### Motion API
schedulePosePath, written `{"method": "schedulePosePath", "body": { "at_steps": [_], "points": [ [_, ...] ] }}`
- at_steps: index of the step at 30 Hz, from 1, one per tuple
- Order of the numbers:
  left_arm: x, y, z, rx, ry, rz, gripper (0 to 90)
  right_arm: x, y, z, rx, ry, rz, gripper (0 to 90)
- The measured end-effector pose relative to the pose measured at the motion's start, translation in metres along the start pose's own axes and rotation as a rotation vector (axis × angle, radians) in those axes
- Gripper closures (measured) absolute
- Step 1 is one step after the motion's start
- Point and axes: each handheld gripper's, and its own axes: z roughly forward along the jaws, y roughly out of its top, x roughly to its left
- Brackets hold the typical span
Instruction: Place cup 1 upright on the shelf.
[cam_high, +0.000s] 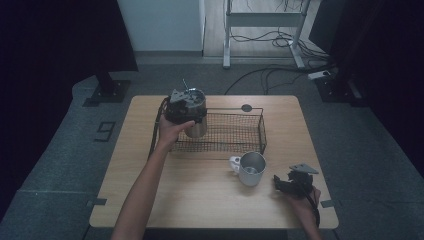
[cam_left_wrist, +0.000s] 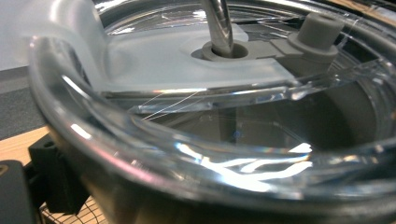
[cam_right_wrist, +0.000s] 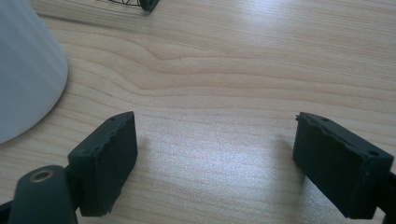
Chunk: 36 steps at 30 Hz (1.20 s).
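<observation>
The light wooden rectangular table carries a black wire mesh basket at its far middle. At the basket's left end, the left tongs are clamped on a steel tumbler with a clear plastic lid and metal straw, held upright. A steel mug with a white handle stands near the basket's front. Near the right front corner, the right tongs rest with jaws apart, holding nothing.
</observation>
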Motion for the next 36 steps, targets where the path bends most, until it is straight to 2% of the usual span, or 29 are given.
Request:
{"method": "schedulePosePath", "body": {
  "at_steps": [13,21,36],
  "points": [
    [0.0,-0.008,0.019,0.04,0.01,-0.008,3.9,0.0,0.0,0.0,0.0,0.001,0.0,14.0],
    [0.001,-0.02,0.03,0.076,0.023,-0.017,3.8,0.0,0.0,0.0,0.0,0.001,0.0,14.0],
    [0.005,-0.037,0.039,0.113,0.048,-0.028,3.9,0.0,0.0,0.0,-0.001,0.001,-0.001,14.0]
  ]
}}
